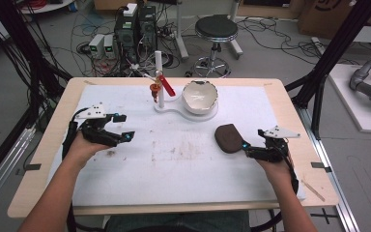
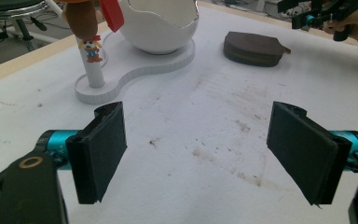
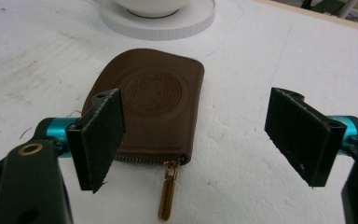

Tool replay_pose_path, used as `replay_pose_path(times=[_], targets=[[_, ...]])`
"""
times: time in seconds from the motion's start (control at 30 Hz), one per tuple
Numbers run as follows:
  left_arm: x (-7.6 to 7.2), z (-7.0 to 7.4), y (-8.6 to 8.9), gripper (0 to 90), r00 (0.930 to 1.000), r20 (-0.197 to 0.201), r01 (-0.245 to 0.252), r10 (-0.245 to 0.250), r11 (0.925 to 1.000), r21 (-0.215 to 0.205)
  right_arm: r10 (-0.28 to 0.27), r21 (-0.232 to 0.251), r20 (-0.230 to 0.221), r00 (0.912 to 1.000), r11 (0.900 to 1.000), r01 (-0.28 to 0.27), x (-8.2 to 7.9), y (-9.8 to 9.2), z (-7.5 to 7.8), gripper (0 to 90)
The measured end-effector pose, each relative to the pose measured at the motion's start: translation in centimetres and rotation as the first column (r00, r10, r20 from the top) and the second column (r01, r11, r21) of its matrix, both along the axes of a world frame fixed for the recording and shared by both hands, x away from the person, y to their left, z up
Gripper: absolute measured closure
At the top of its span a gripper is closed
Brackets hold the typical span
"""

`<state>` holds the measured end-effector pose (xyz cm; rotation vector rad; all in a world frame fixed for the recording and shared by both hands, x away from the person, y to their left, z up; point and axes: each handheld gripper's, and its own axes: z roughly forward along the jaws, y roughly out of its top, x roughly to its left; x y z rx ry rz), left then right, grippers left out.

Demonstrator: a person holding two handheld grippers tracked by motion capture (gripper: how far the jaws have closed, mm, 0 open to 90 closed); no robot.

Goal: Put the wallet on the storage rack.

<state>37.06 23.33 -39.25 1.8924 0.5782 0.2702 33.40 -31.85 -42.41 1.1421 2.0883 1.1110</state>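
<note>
Presently, the items on the table were as follows.

Item one: a brown leather pouch point(image 3: 151, 112), zippered, with an embossed round seal on its upper face and a brass zip pull point(image 3: 167, 196) trailing toward the right gripper's camera. It lay flat on the white table cover point(image 1: 174, 169), right of centre, just ahead of the right gripper point(image 1: 249, 150). In the left gripper view the pouch point(image 2: 255, 48) appeared well beyond that gripper's jaws, near the far right.

Item two: the right gripper, held low in the person's right hand point(image 1: 275, 166). Its jaws stood wide apart and held nothing. One pad overlapped the pouch's near left corner in the right gripper view, while the other stood clear over bare cover; whether any pad touched the leather could not be told. The wide opening and the line-up with the zip end suggested an approach for a grasp not yet made.

Item three: the left gripper point(image 1: 121, 137), in the left hand point(image 1: 84, 147), at the table's left side. Jaws wide, empty, over stained bare cover, well apart from the pouch, probably kept there in waiting so as not to crowd the other hand.

Item four: a white stand point(image 1: 183, 112) at the far middle of the table, bearing a broken-eggshell bowl point(image 1: 200, 95) and an upright white post point(image 1: 159, 77) with a red piece point(image 1: 167, 85) and a small figure point(image 2: 92, 46) on it. It stood apart from both grippers.
</note>
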Motion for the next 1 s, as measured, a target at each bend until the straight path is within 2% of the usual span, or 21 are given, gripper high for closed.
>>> replay_pose_path(times=[0.17, 0.2, 0.37, 0.5, 0.67, 0.83, 1.0], targets=[[0.1, -0.3, -0.1, 19.8, 0.9999, -0.008, 0.006, -0.006, 0.9999, 0.009, 0.013, -0.022, -0.031, 0.9994, 1.0, -0.013, -0.1, -0.1, -0.5, 20.7], [0.1, -0.3, -0.2, 19.7, 0.9999, -0.008, 0.011, -0.011, 0.9998, 0.014, 0.021, -0.035, -0.041, 0.9989, 0.999, -0.023, -0.1, -0.1, -0.7, 23.8], [0.1, -0.5, -0.4, 19.8, 0.9997, -0.014, 0.02, -0.02, 0.9996, 0.022, 0.039, -0.067, -0.072, 0.9967, 0.997, -0.044, -0.2, -0.4, -1.3, 26.4], [0.2, -0.7, -0.5, 19.8, 0.9993, -0.032, 0.023, -0.022, 0.9994, 0.024, 0.051, -0.079, -0.107, 0.9929, 0.995, -0.06, -0.2, -0.9, -1.8, 33.5], [0.2, -0.7, -0.6, 19.8, 0.9991, -0.03, 0.032, -0.031, 0.9993, 0.018, 0.073, -0.111, -0.152, 0.9857, 0.99, -0.09, 0.0, -0.6, -2.4, 42.2], [0.2, -0.8, -0.7, 19.8, 0.9991, -0.028, 0.032, -0.032, 0.9992, 0.022, 0.092, -0.141, -0.187, 0.9781, 0.983, -0.119, 0.1, -0.2, -2.6, 55.5], [0.2, -0.8, -0.6, 19.8, 0.9991, -0.027, 0.033, -0.032, 0.999, 0.029, 0.1, -0.129, -0.215, 0.9715, 0.983, -0.13, 0.0, 0.0, -2.5, 70.3]])
